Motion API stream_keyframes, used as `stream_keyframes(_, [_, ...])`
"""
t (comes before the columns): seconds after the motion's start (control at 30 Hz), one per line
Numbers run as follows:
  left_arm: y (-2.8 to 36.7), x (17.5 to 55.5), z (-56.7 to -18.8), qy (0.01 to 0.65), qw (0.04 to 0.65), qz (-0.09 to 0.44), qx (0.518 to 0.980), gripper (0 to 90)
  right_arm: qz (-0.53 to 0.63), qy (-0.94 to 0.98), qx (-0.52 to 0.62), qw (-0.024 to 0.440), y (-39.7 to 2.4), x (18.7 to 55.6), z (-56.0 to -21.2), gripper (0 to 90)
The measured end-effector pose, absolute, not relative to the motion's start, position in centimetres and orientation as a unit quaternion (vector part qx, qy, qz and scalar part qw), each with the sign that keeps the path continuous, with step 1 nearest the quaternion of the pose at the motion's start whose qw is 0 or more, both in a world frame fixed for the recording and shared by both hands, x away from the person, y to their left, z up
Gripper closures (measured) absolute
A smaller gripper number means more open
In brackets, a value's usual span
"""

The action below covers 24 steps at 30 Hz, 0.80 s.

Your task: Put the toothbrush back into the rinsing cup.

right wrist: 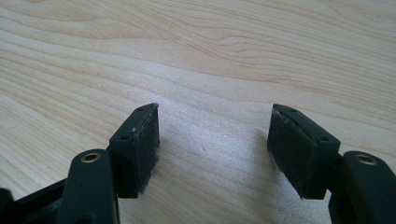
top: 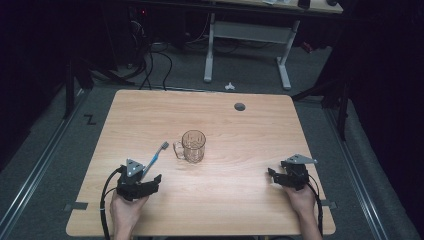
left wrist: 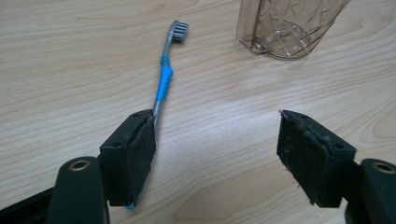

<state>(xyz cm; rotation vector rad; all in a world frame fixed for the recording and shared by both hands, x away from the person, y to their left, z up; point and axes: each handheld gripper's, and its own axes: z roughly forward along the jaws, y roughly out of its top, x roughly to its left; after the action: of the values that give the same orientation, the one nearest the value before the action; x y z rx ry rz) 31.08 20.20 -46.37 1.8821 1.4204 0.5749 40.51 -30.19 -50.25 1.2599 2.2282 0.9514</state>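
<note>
Presently the left hand-held gripper (left wrist: pixel 217 151) stands spread, pinching nothing; toothbrush (left wrist: pixel 164 79) lies on the surface against its left pad, long axis toward 12 o'clock, mug (left wrist: pixel 285 25) at 1 o'clock.

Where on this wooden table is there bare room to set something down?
The light wooden table is bare across its far strip, around the dark round grommet, and between the clear glass mug and the right gripper. The near left is crowded: the blue-grey toothbrush lies against the open left gripper.
</note>
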Motion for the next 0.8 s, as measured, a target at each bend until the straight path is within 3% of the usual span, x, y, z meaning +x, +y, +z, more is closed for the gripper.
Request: stream_keyframes(0.8, [21.9, 33.0, -45.7, 0.569, 0.311, 0.223, 0.728, 30.3, 0.341, 0.799, 0.452, 0.204, -30.2, 40.5, -50.3, 34.6])
